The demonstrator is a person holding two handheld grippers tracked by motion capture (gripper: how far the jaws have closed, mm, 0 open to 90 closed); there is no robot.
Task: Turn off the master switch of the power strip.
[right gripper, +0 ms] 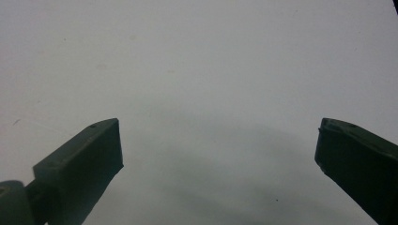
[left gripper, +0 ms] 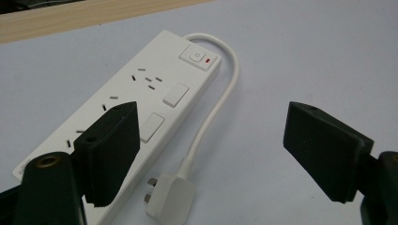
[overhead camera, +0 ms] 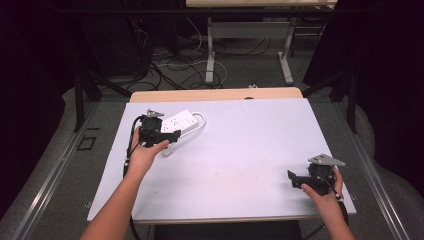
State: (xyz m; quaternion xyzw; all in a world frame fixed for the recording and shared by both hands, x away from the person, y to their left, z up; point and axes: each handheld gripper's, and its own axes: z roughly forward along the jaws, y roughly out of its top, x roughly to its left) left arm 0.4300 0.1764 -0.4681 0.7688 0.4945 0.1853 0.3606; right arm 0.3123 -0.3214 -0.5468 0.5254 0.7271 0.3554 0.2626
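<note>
High view: a white power strip (overhead camera: 181, 122) lies at the far left of the pale surface (overhead camera: 240, 150), its white cord (overhead camera: 201, 120) looping round its far end. The left tongs (overhead camera: 167, 136) sit just beside its near side, held in the left hand (overhead camera: 145, 152); the right tongs (overhead camera: 295, 179), in the right hand (overhead camera: 325, 192), are well apart near the right edge.

Left gripper view: detail not legible from above. The power strip (left gripper: 141, 103) carries 1 rocker switch with a red mark (left gripper: 199, 57) and 2 blank white rectangular buttons. The cord (left gripper: 220, 101) curves back to a white plug (left gripper: 171, 197) lying between the jaws, which stand wide apart and grip nothing. The left jaw overlaps the strip; contact cannot be told.

Right gripper view: bare surface (right gripper: 197, 84) beyond the right tongs (right gripper: 218, 154), jaws spread wide and empty.

Surroundings: wooden edging along the surface's far side (overhead camera: 215, 94), grey floor with loose cables (overhead camera: 185, 67), a second table's legs (overhead camera: 210, 55) and dark drapes at both sides.

Pose: both forearms enter from the near edge, the left reaching farther.
</note>
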